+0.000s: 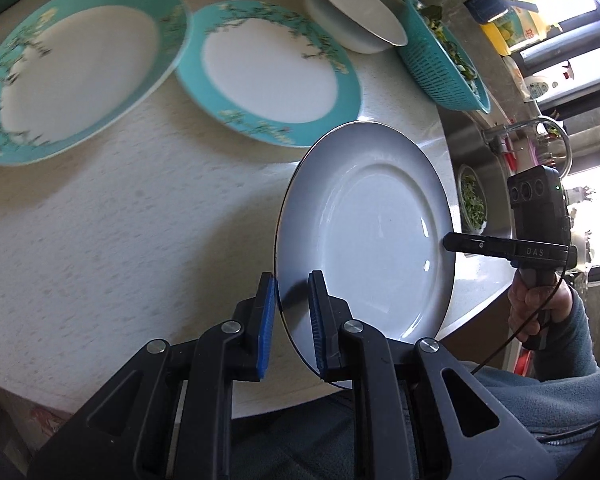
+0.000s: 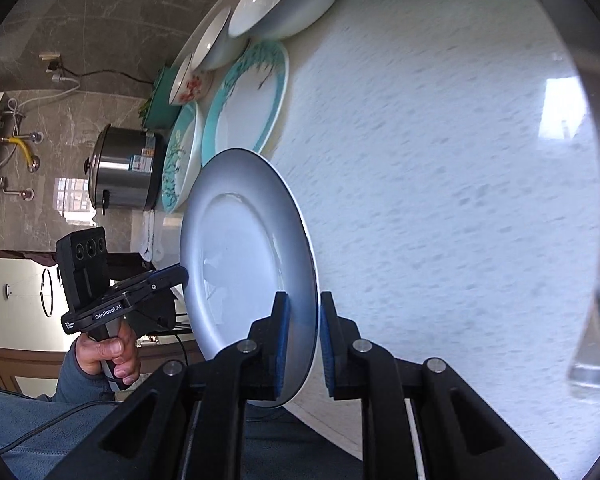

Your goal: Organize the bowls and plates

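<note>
Plate (image 1: 364,232) between both grippers (clamped)

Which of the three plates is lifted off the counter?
The plain white plate, clamped at opposite rims by both hand-held grippers; the two teal-rimmed floral plates lie flat.

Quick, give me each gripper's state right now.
Left gripper: shut on the white plate, clamping its rim.
Right gripper: shut on the same white plate, on the opposite rim.

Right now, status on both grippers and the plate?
Left gripper and right gripper both shut on white plate, opposite rims. Plate off the counter. Two teal plates and bowls ahead.
</note>
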Demonstrator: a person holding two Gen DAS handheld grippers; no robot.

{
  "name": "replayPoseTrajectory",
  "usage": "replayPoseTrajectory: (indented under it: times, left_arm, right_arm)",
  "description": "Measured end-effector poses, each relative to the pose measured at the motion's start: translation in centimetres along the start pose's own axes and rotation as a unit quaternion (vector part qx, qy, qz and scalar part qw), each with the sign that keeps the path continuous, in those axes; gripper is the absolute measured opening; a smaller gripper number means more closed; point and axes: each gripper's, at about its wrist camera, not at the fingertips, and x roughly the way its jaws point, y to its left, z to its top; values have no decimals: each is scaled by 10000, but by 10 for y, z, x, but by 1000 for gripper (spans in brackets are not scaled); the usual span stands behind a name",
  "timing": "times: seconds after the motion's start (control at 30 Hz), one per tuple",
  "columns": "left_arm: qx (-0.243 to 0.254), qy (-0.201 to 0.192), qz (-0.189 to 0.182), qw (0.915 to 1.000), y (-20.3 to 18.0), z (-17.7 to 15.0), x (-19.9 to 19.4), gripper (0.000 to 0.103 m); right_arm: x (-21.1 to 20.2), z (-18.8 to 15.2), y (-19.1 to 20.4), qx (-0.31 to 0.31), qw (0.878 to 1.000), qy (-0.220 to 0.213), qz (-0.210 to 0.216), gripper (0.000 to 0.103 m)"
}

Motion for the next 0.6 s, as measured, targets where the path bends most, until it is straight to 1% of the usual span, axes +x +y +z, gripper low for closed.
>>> replayPoseTrajectory:
  times: [0.13,0.37,0.6]
  left_arm:
    - [-58,38,27,10000,33,-10,-13,14]
    - [-156,171,90,9997,81,-25,-16,15]
    - [-46,192,96,9998,108,-21,-19,15]
  right_arm:
    - [28,-5,18,7,9999,153,19,17]
    - [70,-9,36,94,9994,308,-87,17]
    - [85,-8,50,109,9993,227,-262,18]
